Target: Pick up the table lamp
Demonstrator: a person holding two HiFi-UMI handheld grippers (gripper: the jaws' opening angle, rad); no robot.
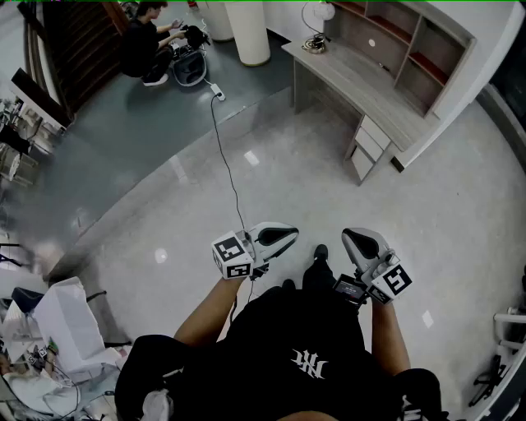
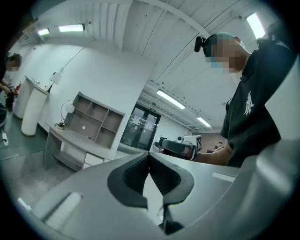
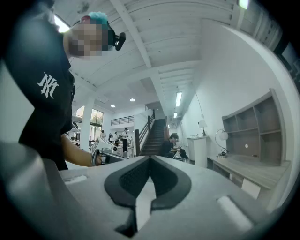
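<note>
Holds the left tool (image 1: 279, 236) and the right tool (image 1: 358, 242) low in front, side by side, over the shiny floor (image 1: 164, 205). Has both tools shut tight, jaws pressed together, nothing between them. Points both level.

Finds the table lamp (image 1: 317, 23) far ahead, well apart from both tools, touched by neither. Stands upright on the bench (image 1: 362, 90), at the end nearest the white pillar (image 1: 246, 33), just beside the shelves (image 1: 403, 41). Shows up left of the jaws in the left gripper view and right of the jaws in the right gripper view.

Leaves a thin cable (image 1: 230, 173) lying across the floor between.
</note>
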